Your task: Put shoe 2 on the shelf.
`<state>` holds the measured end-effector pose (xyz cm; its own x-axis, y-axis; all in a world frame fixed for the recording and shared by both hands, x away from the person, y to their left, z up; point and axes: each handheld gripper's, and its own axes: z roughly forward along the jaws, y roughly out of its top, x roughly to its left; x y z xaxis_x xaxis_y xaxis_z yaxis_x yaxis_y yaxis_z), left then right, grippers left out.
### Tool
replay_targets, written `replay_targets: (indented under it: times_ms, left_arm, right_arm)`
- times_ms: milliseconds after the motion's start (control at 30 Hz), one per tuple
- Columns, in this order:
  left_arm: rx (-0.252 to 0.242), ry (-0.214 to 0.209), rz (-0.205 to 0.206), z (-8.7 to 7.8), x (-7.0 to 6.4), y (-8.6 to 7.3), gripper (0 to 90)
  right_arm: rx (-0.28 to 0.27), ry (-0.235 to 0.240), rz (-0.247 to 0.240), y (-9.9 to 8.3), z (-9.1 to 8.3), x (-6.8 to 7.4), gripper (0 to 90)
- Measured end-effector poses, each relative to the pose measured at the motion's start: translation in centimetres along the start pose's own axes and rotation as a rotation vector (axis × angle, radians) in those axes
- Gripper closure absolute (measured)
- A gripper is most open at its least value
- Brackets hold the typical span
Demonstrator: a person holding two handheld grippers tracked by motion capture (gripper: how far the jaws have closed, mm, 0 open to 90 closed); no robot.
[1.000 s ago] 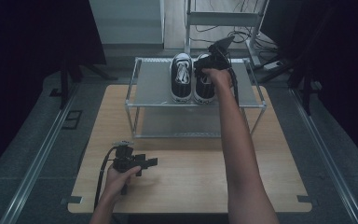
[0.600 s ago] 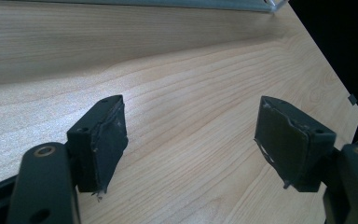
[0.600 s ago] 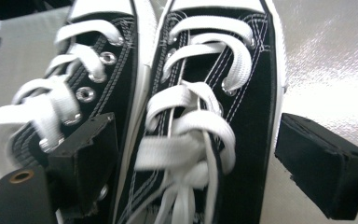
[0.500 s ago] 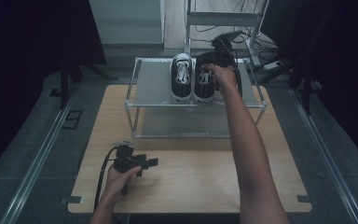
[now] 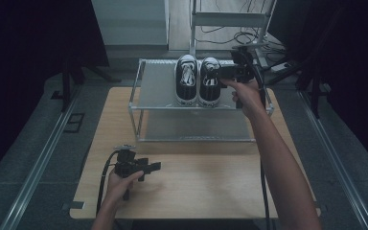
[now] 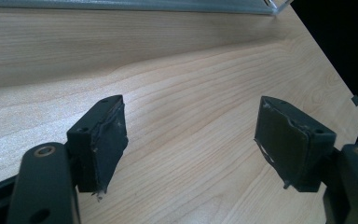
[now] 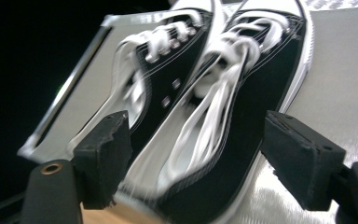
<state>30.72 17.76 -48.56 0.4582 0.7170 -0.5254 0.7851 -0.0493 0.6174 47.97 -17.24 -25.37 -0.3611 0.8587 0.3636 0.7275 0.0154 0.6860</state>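
Black-and-white, the 2 sneakers (image 5: 198, 80) sit side by side on the far rack's top shelf (image 5: 158, 88), and your right gripper (image 5: 224, 72), jaws wide and empty, is at the right one, while your left gripper (image 5: 154, 166) rests open near-left.

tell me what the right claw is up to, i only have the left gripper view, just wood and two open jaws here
Observer: In the high view the right claw sits at the heel end of the right shoe on the rack's top shelf.
Operator: is it gripping yet
Observer: No. The right gripper view shows both jaws spread wide, one on each side of that shoe's heel, not clamped.
Operator: any other shoe up there
Observer: Yes, the left shoe stands right beside it, toes pointing away from the person.
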Motion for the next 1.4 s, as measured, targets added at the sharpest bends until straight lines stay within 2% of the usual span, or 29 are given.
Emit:
replay_targets:
  times_ms: [167,300,533,733,967,1100,1267,1400]
  left_arm:
    - [-0.005,-0.002,0.015,-0.2,-0.1,0.1,25.1]
    - [-0.001,-0.002,0.019,-0.2,-0.2,0.0,25.1]
    - [0.000,0.002,0.041,-0.5,-0.3,0.0,25.1]
    - [0.000,0.016,0.052,-0.8,-0.2,-0.1,25.1]
    - [-0.007,0.029,0.065,-1.0,-0.3,-0.1,25.3]
    - [-0.006,0.031,0.071,-1.1,-0.2,-0.1,25.3]
    - [-0.004,0.029,0.072,-1.1,-0.2,-0.1,25.2]
    - [-0.003,0.039,0.088,-1.2,0.0,-0.1,25.2]
  right_arm:
    - [-0.039,0.072,-0.072,-2.4,-2.5,-0.1,27.5]
    - [-0.071,0.114,-0.098,-4.5,-4.2,-0.6,28.1]
    - [-0.089,0.174,-0.150,-8.7,-6.3,-1.8,28.3]
    - [-0.107,0.216,-0.189,-12.6,-7.0,-3.1,28.4]
    - [-0.113,0.229,-0.217,-16.2,-6.7,-4.7,28.4]
    - [-0.108,0.231,-0.209,-17.2,-6.2,-5.2,28.7]
    - [-0.112,0.227,-0.209,-17.2,-6.0,-5.5,28.9]
    - [-0.140,0.238,-0.221,-17.7,-6.2,-5.5,28.0]
